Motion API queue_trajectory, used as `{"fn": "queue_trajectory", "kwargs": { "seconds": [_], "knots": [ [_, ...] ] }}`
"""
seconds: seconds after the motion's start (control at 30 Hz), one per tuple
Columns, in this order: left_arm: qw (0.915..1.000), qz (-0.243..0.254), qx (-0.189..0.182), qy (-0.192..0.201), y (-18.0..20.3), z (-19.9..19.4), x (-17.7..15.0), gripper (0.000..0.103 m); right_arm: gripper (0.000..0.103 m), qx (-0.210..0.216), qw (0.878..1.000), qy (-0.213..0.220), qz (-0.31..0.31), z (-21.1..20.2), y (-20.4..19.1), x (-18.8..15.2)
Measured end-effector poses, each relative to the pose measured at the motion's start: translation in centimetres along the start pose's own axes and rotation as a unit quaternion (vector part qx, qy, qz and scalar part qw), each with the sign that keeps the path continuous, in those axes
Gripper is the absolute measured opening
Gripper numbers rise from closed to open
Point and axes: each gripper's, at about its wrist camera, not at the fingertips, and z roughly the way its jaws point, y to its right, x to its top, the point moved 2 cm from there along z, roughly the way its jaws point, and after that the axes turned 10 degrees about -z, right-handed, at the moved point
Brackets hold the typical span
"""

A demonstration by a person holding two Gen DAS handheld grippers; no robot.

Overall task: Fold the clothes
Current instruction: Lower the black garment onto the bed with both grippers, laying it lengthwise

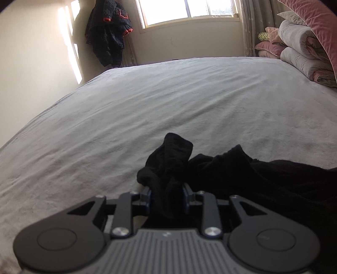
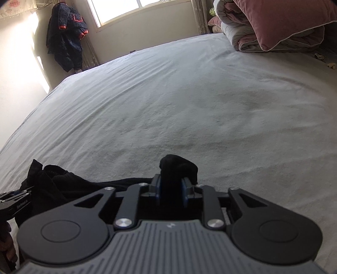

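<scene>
A black garment (image 1: 263,185) lies at the near edge of a grey bed (image 1: 168,101). My left gripper (image 1: 167,190) is shut on a bunched corner of it, and a dark fold sticks up past the fingertips. The rest of the cloth trails off to the right. In the right wrist view my right gripper (image 2: 171,188) is shut on another corner of the black garment (image 2: 69,185), with a small lump of fabric poking out above the pads. The cloth stretches left toward the left gripper (image 2: 14,200), seen at the frame's left edge.
Folded grey and pink quilts (image 1: 305,46) and pillows are stacked at the bed's far right (image 2: 273,27). A dark jacket (image 1: 107,33) hangs in the corner by the window (image 1: 185,10). The bedsheet (image 2: 189,101) spreads wide ahead of both grippers.
</scene>
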Motion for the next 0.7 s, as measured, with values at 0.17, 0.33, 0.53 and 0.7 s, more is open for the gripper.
{"fn": "queue_trajectory", "kwargs": {
  "seconds": [0.17, 0.33, 0.53, 0.7],
  "knots": [
    [0.9999, -0.007, -0.008, -0.012, -0.5, -2.1, -0.1, 0.048, 0.052, 0.0, 1.0, 0.005, 0.001, -2.6, 1.4, -0.1],
    [0.9976, -0.03, -0.047, -0.042, -0.5, -4.5, -1.2, 0.049, 0.052, 0.015, 1.0, -0.005, 0.013, -4.7, 2.7, -1.5],
    [0.9901, -0.034, -0.103, -0.089, 1.1, -7.6, -3.6, 0.049, 0.052, 0.036, 0.998, -0.04, 0.036, -5.0, 3.1, -3.8],
    [0.98, -0.043, -0.137, -0.138, 2.1, -10.5, -5.6, 0.049, 0.05, 0.055, 0.994, -0.062, 0.068, -4.7, 3.0, -5.0]
  ]
}}
